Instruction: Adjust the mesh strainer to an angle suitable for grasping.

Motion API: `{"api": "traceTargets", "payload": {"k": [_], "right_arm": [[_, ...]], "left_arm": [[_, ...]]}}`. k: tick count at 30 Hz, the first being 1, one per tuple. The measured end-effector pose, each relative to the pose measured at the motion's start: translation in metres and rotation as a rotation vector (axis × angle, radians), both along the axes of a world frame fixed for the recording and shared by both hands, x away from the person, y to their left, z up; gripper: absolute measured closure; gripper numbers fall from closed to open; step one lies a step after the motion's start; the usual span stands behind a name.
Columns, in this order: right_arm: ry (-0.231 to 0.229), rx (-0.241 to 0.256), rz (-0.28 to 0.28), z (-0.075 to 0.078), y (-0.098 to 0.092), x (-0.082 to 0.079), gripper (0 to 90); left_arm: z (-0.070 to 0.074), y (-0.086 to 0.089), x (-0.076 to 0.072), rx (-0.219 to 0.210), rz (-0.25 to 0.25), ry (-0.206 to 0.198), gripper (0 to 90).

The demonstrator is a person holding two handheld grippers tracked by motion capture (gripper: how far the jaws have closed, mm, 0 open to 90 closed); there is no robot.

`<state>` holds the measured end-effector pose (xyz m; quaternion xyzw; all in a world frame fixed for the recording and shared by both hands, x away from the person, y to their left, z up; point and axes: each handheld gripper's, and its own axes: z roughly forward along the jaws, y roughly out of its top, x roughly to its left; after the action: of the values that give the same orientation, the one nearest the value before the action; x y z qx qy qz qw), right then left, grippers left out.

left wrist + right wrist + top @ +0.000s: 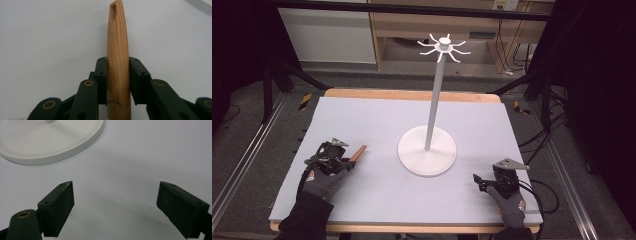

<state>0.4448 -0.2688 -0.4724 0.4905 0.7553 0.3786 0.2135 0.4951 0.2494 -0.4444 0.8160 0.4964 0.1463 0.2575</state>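
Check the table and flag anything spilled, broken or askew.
Nothing stands out. The white stand sits upright on the table, the left gripper holds an intact wooden handle, and the right gripper is open.

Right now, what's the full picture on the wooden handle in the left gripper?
The wooden handle is a slim, rounded stick of light, reddish-grained wood with a slot cut near its far tip and faint lettering stamped along its side. The left gripper is shut on it, jaws pressing both sides partway along its length. In the high view it pokes out ahead of the gripper toward the white stand, low over the grey table mat, short of the base.
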Motion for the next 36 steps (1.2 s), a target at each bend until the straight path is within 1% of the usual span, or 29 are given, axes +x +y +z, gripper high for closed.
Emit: {"api": "traceTargets", "payload": {"k": [1,3,4,6,7,8,9,10,11,13,16,17,20,21,25,28,29,31,32,33,36], "right_arm": [[0.001,-0.001,0.0,0.0,0.0,0.0,14.7],[0.0,-0.001,0.0,0.0,0.0,0.0,14.6],[0.001,-0.001,0.0,0.0,0.0,0.0,14.5],[-0.002,-0.006,0.002,0.0,0.0,0.0,14.4],[-0.001,-0.006,0.001,0.0,0.0,0.0,14.4],[-0.001,-0.006,0.001,0.0,0.0,0.0,14.4],[0.003,-0.003,-0.003,-0.001,0.0,0.0,14.4],[0.004,-0.004,-0.002,-0.001,0.001,0.0,14.4],[0.001,-0.006,0.004,-0.001,0.0,0.001,14.3],[0.0,-0.007,0.004,-0.001,0.0,0.001,14.3],[0.003,-0.001,-0.003,-0.001,0.0,0.001,14.2],[0.004,0.001,-0.003,-0.001,0.0,0.0,14.2],[0.004,0.001,-0.005,0.0,0.0,0.0,14.1],[0.003,0.003,-0.004,0.0,0.0,0.001,14.1],[0.0,0.001,-0.001,0.0,-0.001,0.001,13.9],[0.002,0.001,-0.002,0.0,-0.001,0.001,13.8],[0.002,0.002,-0.002,0.0,0.0,0.001,13.8],[0.003,0.001,-0.002,0.0,-0.001,0.001,13.9],[0.003,0.001,-0.002,0.0,-0.001,0.001,13.9],[0.005,0.004,-0.002,0.0,-0.001,0.001,13.8],[0.006,0.002,-0.001,0.0,-0.001,0.002,13.8]], "left_arm": [[-0.004,-0.001,0.0,0.014,-0.005,0.012,70.1],[-0.006,-0.003,0.0,0.017,-0.009,0.019,70.0],[-0.008,-0.005,0.0,0.028,-0.018,0.024,70.0],[-0.01,-0.008,0.0,0.045,-0.027,0.03,70.0],[-0.009,-0.01,0.0,0.05,-0.024,0.026,69.8],[-0.009,-0.01,0.0,0.05,-0.024,0.026,69.6],[-0.009,-0.009,0.001,0.04,-0.019,0.022,68.0],[-0.008,-0.009,0.001,0.04,-0.019,0.022,63.8],[-0.007,-0.008,0.002,0.039,-0.019,0.011,61.3],[-0.004,-0.008,0.003,0.028,-0.015,0.007,58.9],[-0.002,-0.008,0.005,0.027,-0.02,0.007,55.8],[0.0,-0.008,0.007,0.034,-0.029,0.01,53.0],[0.002,-0.008,0.007,0.023,-0.034,0.016,50.2],[0.004,-0.008,0.007,0.035,-0.041,0.002,49.7],[0.004,-0.01,0.008,0.035,-0.056,0.011,49.2],[0.002,-0.015,0.01,0.074,-0.075,0.028,49.2],[0.001,-0.017,0.011,0.073,-0.075,0.03,49.4],[-0.001,-0.023,0.014,0.092,-0.085,0.039,50.5],[-0.001,-0.023,0.014,0.092,-0.085,0.039,51.5],[-0.002,-0.025,0.015,0.092,-0.085,0.048,52.7],[-0.006,-0.032,0.018,0.114,-0.092,0.06,53.7]]}}
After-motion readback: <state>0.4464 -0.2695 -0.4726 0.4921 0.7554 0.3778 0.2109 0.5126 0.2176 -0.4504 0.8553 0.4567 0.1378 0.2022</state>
